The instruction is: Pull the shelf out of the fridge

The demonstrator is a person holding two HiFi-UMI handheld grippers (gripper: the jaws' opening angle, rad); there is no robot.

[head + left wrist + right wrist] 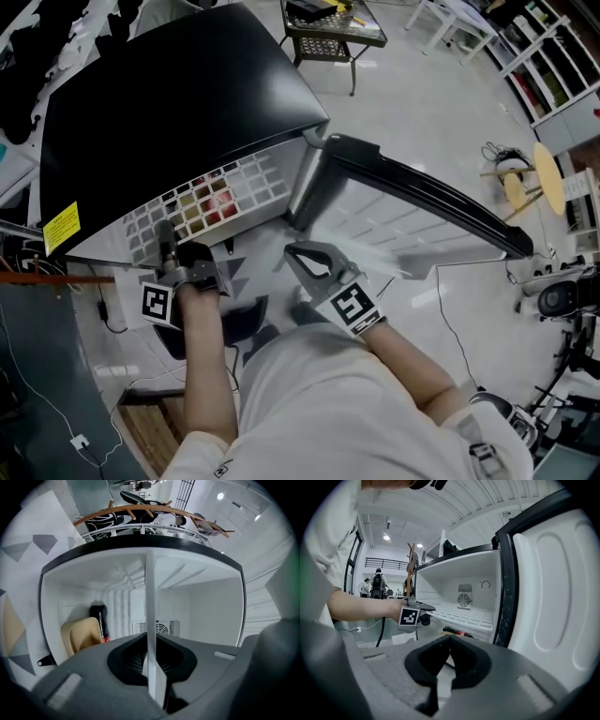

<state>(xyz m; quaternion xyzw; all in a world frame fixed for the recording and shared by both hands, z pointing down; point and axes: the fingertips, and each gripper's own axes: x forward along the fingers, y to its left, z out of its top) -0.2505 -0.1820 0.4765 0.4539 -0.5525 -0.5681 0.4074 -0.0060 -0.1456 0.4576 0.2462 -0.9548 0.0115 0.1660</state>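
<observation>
A black mini fridge [169,94] stands with its door [422,192] swung open to the right. Its white wire shelf [225,202] sticks partway out of the front. My left gripper [167,246] is shut on the shelf's front edge. In the left gripper view the shelf [151,620] runs edge-on as a thin white strip pinched between the jaws of the left gripper [152,667]. My right gripper [298,255] hangs in front of the fridge's right side, shut and empty. In the right gripper view, the right gripper [449,644] looks at the shelf [464,616] and the left gripper [423,609].
Inside the fridge are a dark bottle with a red label [99,620] and a beige item [79,634]. A metal mesh table [333,33] stands behind the fridge. A round wooden stool [525,183] and cables lie on the floor at right.
</observation>
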